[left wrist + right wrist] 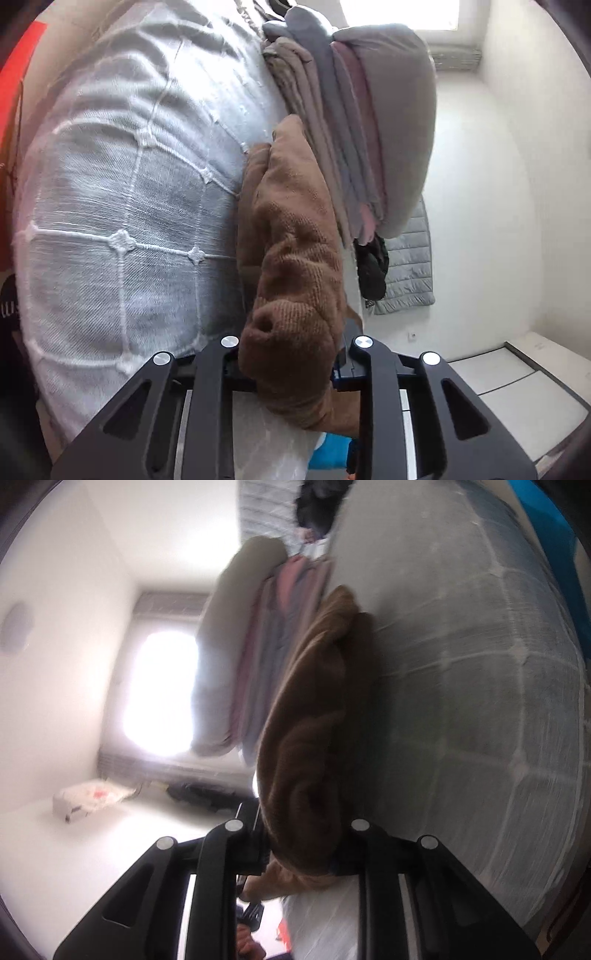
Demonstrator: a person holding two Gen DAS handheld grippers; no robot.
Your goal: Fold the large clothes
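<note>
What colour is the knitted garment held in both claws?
Brown; the knitted garment shows best in the left wrist view.

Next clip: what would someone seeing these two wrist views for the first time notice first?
A brown knitted sweater fills the middle of both views, bunched between each gripper's fingers: the left gripper and the right gripper are both shut on it. It lies on a grey bedspread with a white stitched grid. Beyond it sits a stack of folded clothes in grey and pink, with a bright window behind.
</note>
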